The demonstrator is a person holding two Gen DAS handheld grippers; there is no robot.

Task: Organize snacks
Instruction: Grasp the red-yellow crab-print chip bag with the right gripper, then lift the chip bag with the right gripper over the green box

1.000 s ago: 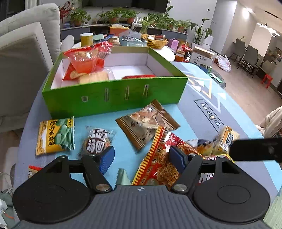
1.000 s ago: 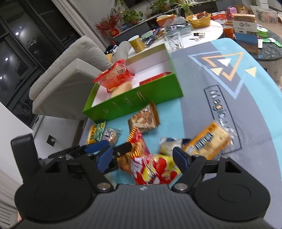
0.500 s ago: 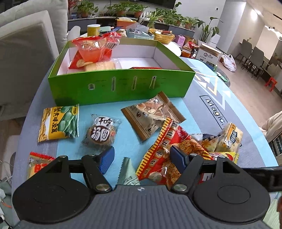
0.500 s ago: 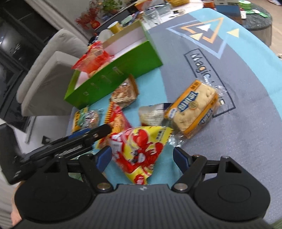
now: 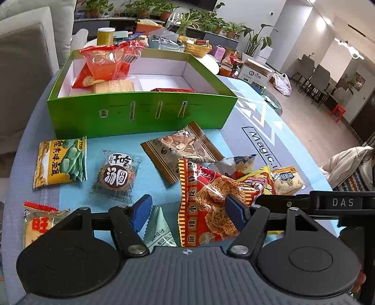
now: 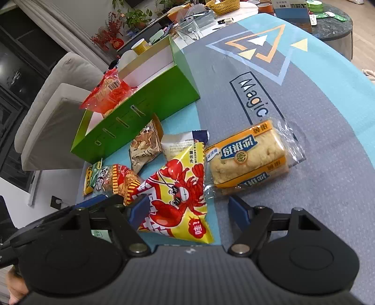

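Both grippers lowered toward the loose snacks since the earlier frames; jaws released, having just been closing slightly.
Pick step: right gripper [image 6: 188, 208] straddles lobster packet [image 6: 178, 199], left gripper [image 5: 187, 208] straddles red noodle packet [image 5: 206, 206]; next clench, carry to green box [image 5: 140, 112].

We are in a home's open living room: a grey sofa [image 5: 21, 70], potted plants [image 5: 201, 18] along a ledge, dining chairs [image 5: 318, 75] beyond (snack-strewn table [image 5: 269, 131] in front).

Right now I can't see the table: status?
Left gripper open over red noodle packet. Right gripper open, jaws closing around yellow lobster packet. Green box unobstructed.
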